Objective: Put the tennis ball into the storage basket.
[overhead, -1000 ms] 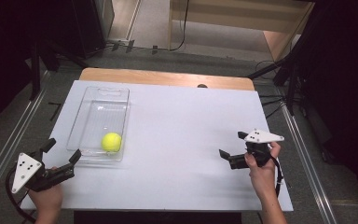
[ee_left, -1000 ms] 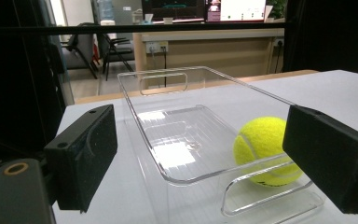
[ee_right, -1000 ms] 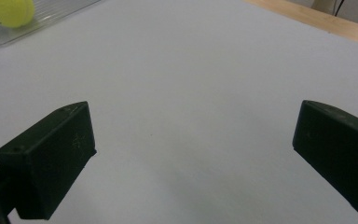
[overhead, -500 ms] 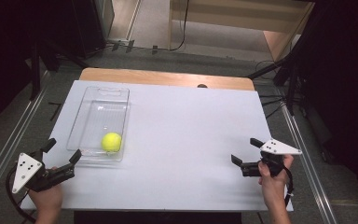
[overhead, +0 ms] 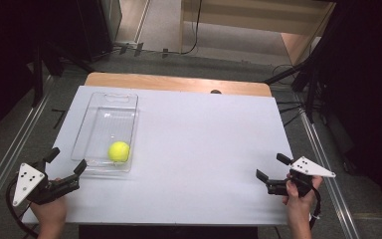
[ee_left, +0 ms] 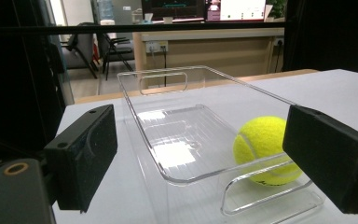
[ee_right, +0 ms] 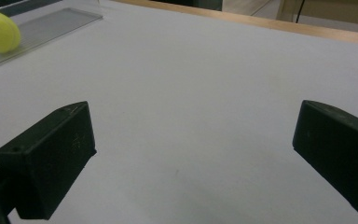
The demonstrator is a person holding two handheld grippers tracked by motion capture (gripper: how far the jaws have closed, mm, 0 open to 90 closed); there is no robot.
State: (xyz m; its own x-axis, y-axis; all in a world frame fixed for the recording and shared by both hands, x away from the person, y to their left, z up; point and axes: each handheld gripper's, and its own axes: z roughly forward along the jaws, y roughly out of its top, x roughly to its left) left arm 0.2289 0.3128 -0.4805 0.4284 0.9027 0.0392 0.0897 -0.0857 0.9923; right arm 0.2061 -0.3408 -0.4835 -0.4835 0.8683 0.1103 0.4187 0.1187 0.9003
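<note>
The tennis ball (overhead: 119, 151) is seated in the near end of the clear tray (overhead: 93, 122). The left gripper (overhead: 65, 163) is held just short of the tray's near rim, apparently without contact, jaws spread. The right gripper (overhead: 272, 167) is positioned well apart over the white table (overhead: 204, 144), jaws spread, nothing between its 2 pads.

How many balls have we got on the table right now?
1. The ball lies inside the clear tray, at its near end, close in front of the left gripper. The tray is see-through, so nothing looks hidden.
</note>
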